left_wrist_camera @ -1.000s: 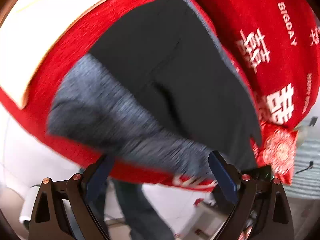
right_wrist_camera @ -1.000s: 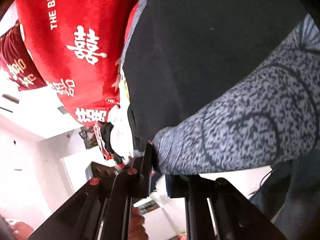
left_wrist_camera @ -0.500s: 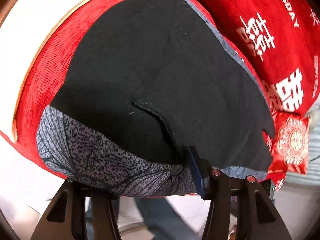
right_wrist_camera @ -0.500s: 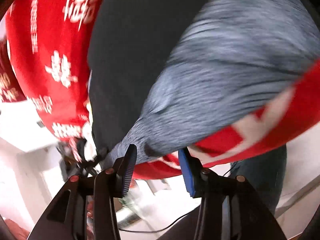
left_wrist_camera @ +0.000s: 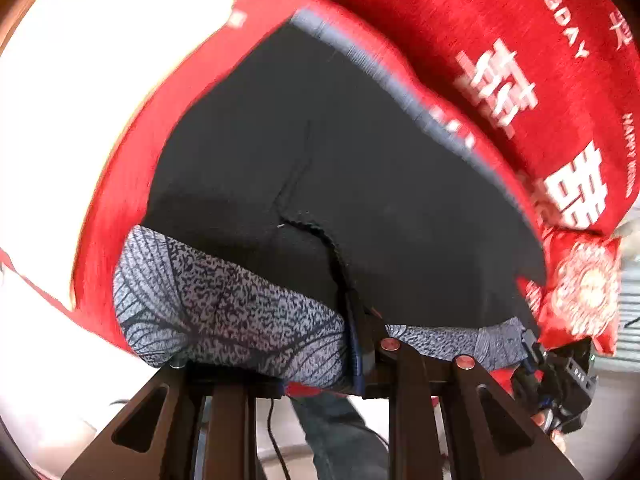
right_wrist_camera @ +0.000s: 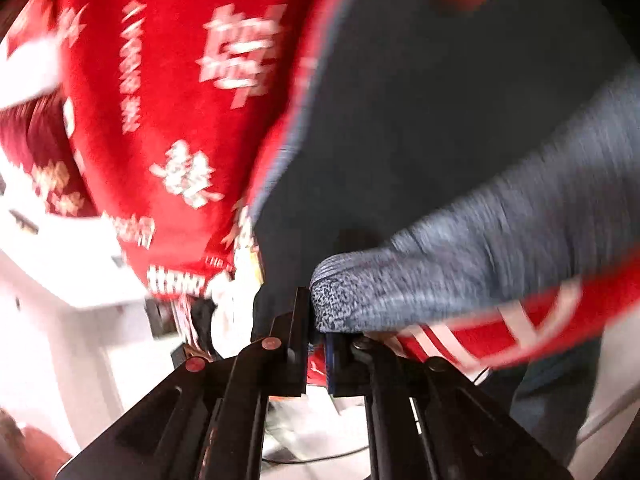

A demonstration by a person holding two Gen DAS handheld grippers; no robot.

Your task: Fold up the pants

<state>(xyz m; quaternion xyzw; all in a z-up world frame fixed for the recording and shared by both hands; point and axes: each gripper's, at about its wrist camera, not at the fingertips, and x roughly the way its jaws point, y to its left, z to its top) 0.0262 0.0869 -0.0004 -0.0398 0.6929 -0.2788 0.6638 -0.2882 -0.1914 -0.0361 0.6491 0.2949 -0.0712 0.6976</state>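
A: Start at the left. What is the left gripper doing?

B: It points steeply down at the near edge of the pants. Its jaws are pinching the grey patterned waistband; the blue-padded finger on the right presses into the cloth, and the waistband bunches between the two fingers.

A: Where do the pants lie?

B: Spread dark and flat across a red blanket with white lettering, the waistband along the near side. A seam runs from the middle of the cloth towards the gripper. At the far left, pale bedding shows beyond the red.

A: Anything near the right end of that view?

B: A red embroidered cushion just beside the right end of the waistband, and below it a dark gripper body, blurred.

A: And the right gripper?

B: It points at a shallower downward slant. Its jaws are pressed together on the rounded end of the waistband, at the near edge of the pants, with the red blanket to the left and a strip of it beneath on the right. The picture is smeared, so the finer detail is lost.

A: Is the person visible?

B: Only a leg in dark trousers below the blanket's near edge.
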